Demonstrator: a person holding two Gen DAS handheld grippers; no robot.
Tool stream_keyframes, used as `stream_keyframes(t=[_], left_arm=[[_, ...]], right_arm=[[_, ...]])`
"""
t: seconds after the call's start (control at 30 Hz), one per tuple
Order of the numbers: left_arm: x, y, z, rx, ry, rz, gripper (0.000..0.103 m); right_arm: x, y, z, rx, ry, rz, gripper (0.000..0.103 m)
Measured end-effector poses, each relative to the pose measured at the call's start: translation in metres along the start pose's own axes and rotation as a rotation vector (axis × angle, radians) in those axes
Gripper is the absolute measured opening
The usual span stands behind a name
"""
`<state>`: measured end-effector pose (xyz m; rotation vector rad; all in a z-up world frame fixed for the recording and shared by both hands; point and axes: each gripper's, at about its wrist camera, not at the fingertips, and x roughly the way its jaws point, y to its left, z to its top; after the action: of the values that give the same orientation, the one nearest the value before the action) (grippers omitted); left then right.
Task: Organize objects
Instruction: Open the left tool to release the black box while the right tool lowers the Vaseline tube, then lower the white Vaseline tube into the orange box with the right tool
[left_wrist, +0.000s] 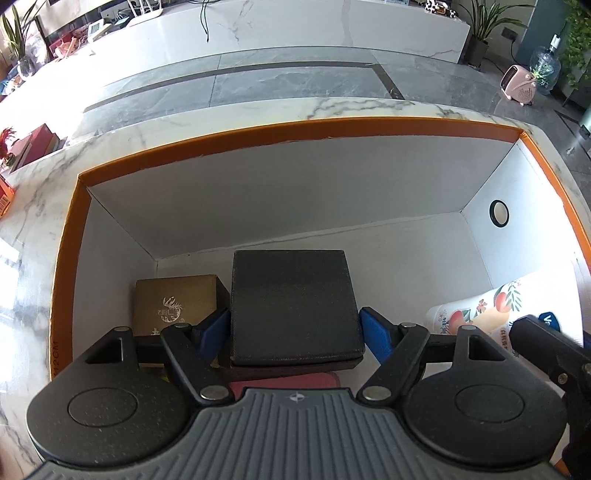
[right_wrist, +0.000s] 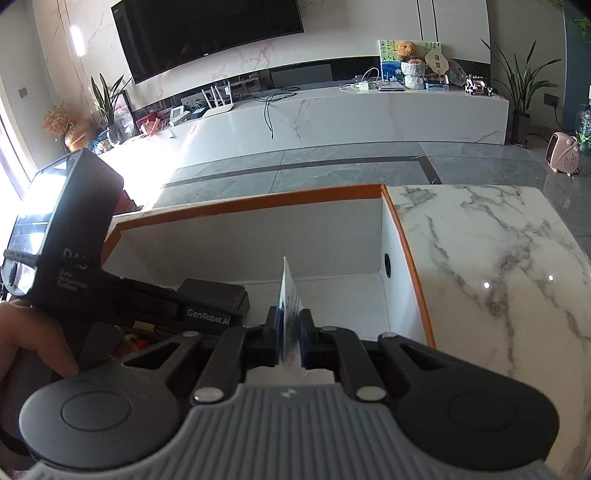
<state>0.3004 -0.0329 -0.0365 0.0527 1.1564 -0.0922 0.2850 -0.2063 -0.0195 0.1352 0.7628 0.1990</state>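
Observation:
A white storage box with an orange rim (left_wrist: 258, 136) stands on the marble table. Inside it, my left gripper (left_wrist: 293, 326) is shut on a black square box (left_wrist: 291, 302), one blue pad on each side of it. A brown box with a gold emblem (left_wrist: 173, 306) lies just left of the black one. At the right end of the storage box, my right gripper (right_wrist: 289, 326) is shut on the thin edge of a peach-printed tissue pack (left_wrist: 480, 314), whose flap (right_wrist: 290, 291) stands upright between the pads.
A red item (left_wrist: 284, 382) shows beneath the black box. The storage box's right wall has a round hole (left_wrist: 498, 213). Marble tabletop (right_wrist: 498, 258) extends to the right. A person's hand (right_wrist: 29, 332) holds the left tool. An orange carton (left_wrist: 5, 199) sits at the far left.

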Motion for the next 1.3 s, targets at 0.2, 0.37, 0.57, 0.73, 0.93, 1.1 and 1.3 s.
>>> stream_keyframes(t=[0.2, 0.37, 0.57, 0.73, 0.93, 1.1, 1.3], left_arm=[[-0.015, 0.004, -0.003, 0.011, -0.012, -0.033, 0.089], [-0.04, 0.014, -0.006, 0.005, -0.067, -0.081, 0.087], [-0.072, 0.038, -0.003, 0.011, -0.155, -0.054, 0.084], [-0.093, 0.066, -0.002, -0.013, -0.23, -0.014, 0.082], [-0.092, 0.095, -0.005, -0.067, -0.231, -0.011, 0.08], [-0.088, 0.11, -0.017, -0.078, -0.214, -0.035, 0.077], [-0.086, 0.117, -0.021, -0.088, -0.205, -0.057, 0.077]], right_arm=[[0.004, 0.003, 0.001, -0.006, 0.014, -0.007, 0.01], [0.004, 0.009, 0.007, -0.023, 0.015, -0.011, 0.01], [0.011, 0.021, 0.025, -0.048, 0.017, -0.032, 0.01], [0.032, 0.028, 0.038, -0.042, 0.06, -0.04, 0.01], [0.057, 0.048, 0.048, -0.068, 0.073, -0.078, 0.01], [0.07, 0.063, 0.047, -0.078, 0.102, -0.114, 0.01], [0.075, 0.069, 0.046, -0.009, 0.11, -0.08, 0.01]])
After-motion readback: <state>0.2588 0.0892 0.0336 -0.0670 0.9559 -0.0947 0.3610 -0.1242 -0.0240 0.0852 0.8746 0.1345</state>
